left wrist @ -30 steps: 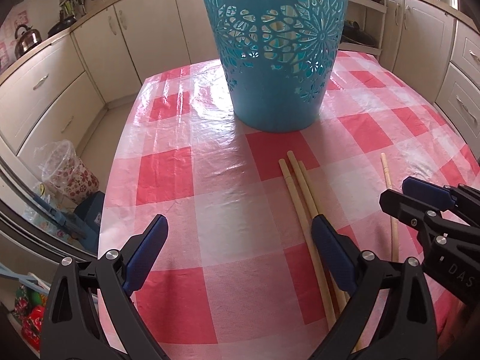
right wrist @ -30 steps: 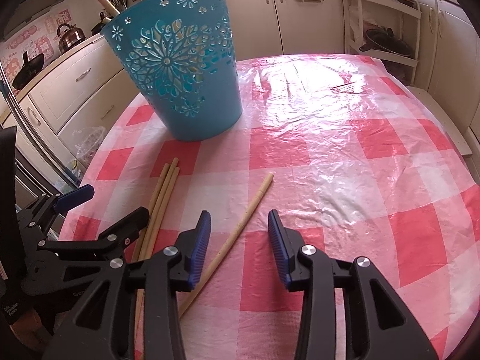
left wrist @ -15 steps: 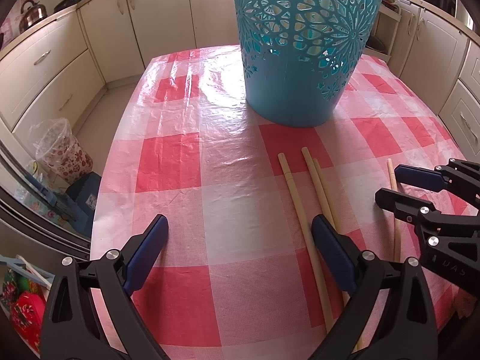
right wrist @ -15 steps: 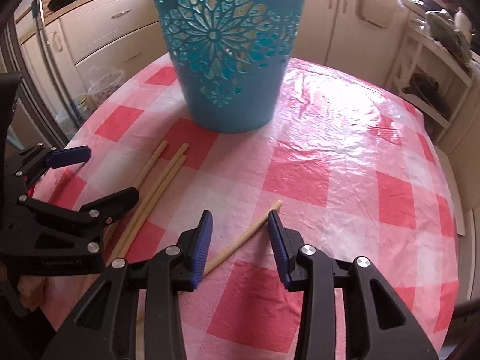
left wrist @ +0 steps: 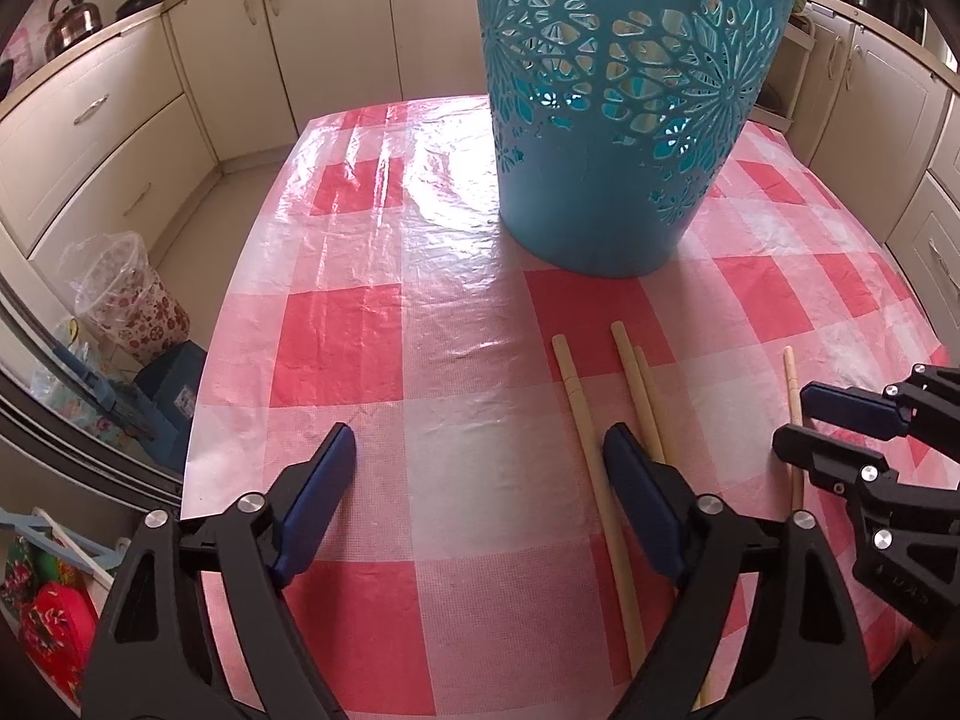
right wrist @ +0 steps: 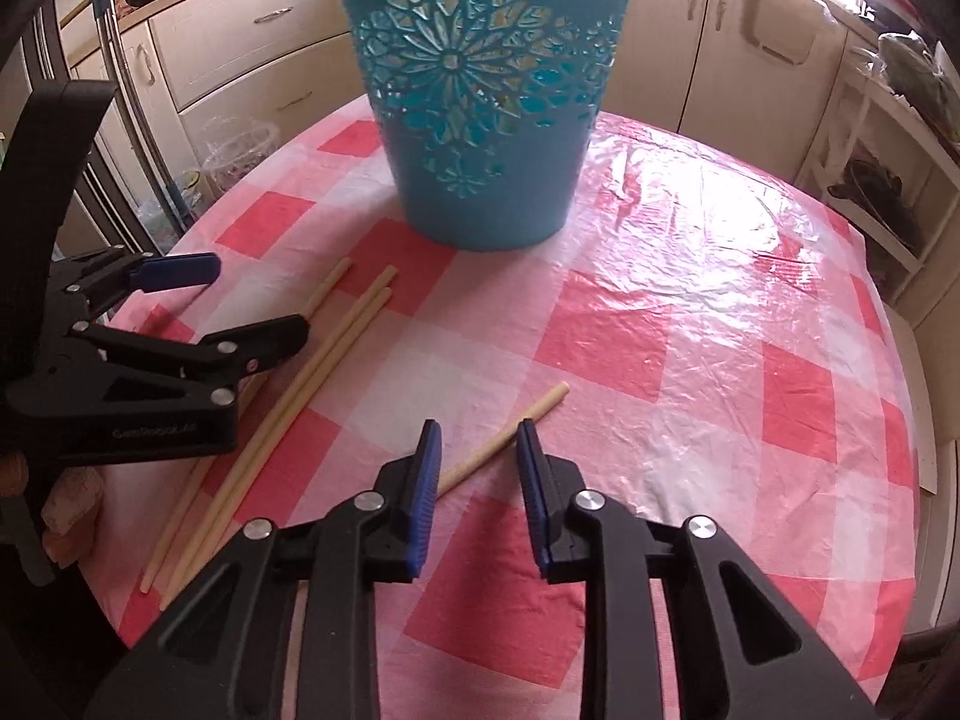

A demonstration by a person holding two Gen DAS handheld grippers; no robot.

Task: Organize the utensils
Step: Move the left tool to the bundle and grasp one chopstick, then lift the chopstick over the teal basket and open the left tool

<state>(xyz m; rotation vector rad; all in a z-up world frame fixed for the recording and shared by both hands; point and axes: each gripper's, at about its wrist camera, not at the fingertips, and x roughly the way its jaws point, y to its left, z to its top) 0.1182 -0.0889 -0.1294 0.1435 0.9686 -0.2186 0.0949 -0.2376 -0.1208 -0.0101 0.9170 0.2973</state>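
On the tabletop, covered in a red-and-white checked plastic cloth, a tall teal plastic basket with cut-out flower patterns stands upright. Three pale wooden chopsticks lie side by side near its base. The left claw hovers wide open beside them. The right claw is open, its pads straddling a fourth wooden chopstick lying apart.
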